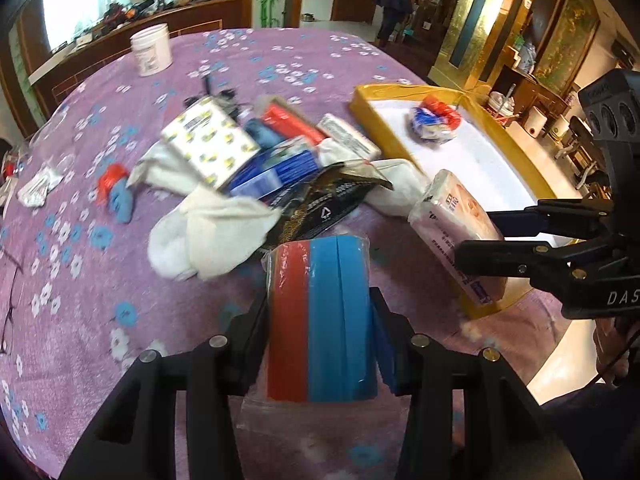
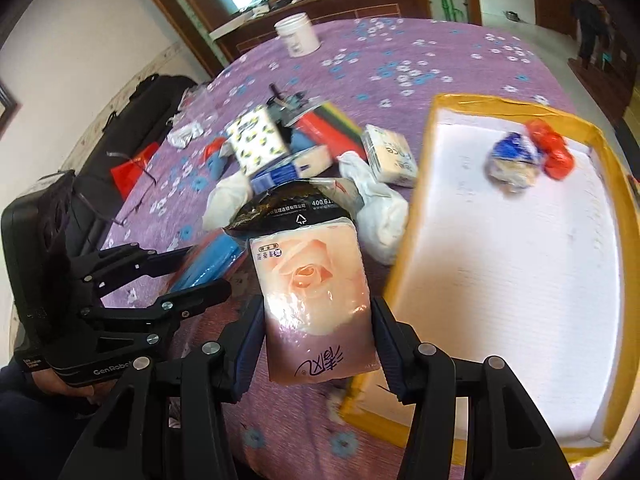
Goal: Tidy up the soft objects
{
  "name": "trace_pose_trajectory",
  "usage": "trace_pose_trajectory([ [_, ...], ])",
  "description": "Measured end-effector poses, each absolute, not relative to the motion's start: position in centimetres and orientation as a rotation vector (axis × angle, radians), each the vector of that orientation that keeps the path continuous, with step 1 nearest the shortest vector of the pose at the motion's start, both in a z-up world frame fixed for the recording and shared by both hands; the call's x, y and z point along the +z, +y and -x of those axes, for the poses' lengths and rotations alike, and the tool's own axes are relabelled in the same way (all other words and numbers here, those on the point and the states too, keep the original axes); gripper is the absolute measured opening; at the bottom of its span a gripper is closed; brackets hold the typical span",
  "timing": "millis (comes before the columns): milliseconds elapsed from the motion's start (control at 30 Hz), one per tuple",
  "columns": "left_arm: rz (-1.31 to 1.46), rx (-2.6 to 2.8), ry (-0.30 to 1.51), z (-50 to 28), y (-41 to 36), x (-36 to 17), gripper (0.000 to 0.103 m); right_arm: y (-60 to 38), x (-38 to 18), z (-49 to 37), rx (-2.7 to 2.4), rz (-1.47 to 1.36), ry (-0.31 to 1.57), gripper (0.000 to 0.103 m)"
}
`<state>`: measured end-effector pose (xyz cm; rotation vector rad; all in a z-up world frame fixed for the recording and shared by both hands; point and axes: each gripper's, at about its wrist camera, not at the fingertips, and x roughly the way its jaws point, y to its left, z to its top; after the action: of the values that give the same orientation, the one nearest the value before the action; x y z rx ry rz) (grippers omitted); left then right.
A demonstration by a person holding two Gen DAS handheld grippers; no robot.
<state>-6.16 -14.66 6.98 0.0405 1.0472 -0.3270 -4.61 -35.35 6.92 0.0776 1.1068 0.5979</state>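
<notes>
My left gripper (image 1: 320, 316) is shut on a wrapped red and blue sponge pack (image 1: 324, 320), held above the purple tablecloth. My right gripper (image 2: 318, 344) is shut on a pink rose-print tissue pack (image 2: 316, 300), held beside the near left corner of the yellow-rimmed white tray (image 2: 412, 216). The tray holds a bundled red, blue and white soft item (image 2: 524, 156). The right gripper and its tissue pack (image 1: 456, 232) also show in the left wrist view, next to the tray (image 1: 380, 120). The left gripper's sponge pack (image 2: 208, 264) shows in the right wrist view.
A pile lies mid-table: white socks (image 1: 208, 232), a yellow-dotted tissue pack (image 1: 212, 140), a blue box (image 1: 276, 172), a black packet (image 1: 320, 204), another tissue pack (image 2: 390, 156). A white jar (image 1: 151, 50) stands at the far edge. A red-blue item (image 1: 116, 196) lies left.
</notes>
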Motion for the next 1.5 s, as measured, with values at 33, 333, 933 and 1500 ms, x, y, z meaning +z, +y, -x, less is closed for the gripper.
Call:
trace_pose_trajectory([
  [33, -0.042, -0.334, 1.045, 6.0, -15.2, 7.1, 0.046, -35.9, 7.1, 4.6, 0.592, -0.087, 1.103, 0.056],
  [333, -0.064, -0.392, 1.027, 5.1, -19.2, 8.0, 0.046, -40.4, 7.7, 4.6, 0.559, -0.174, 1.088, 0.056],
  [933, -0.135, -0.521, 1.024, 2.0, -27.1, 8.3, 0.046, -48.1, 6.8, 3.6, 0.372, -0.278, 1.108, 0.056],
  [1500, -0.180, -0.609, 1.080, -1.0, -33.1, 5.5, 0.046, -53.2, 6.4, 4.7, 0.252, -0.335, 1.110, 0.056],
])
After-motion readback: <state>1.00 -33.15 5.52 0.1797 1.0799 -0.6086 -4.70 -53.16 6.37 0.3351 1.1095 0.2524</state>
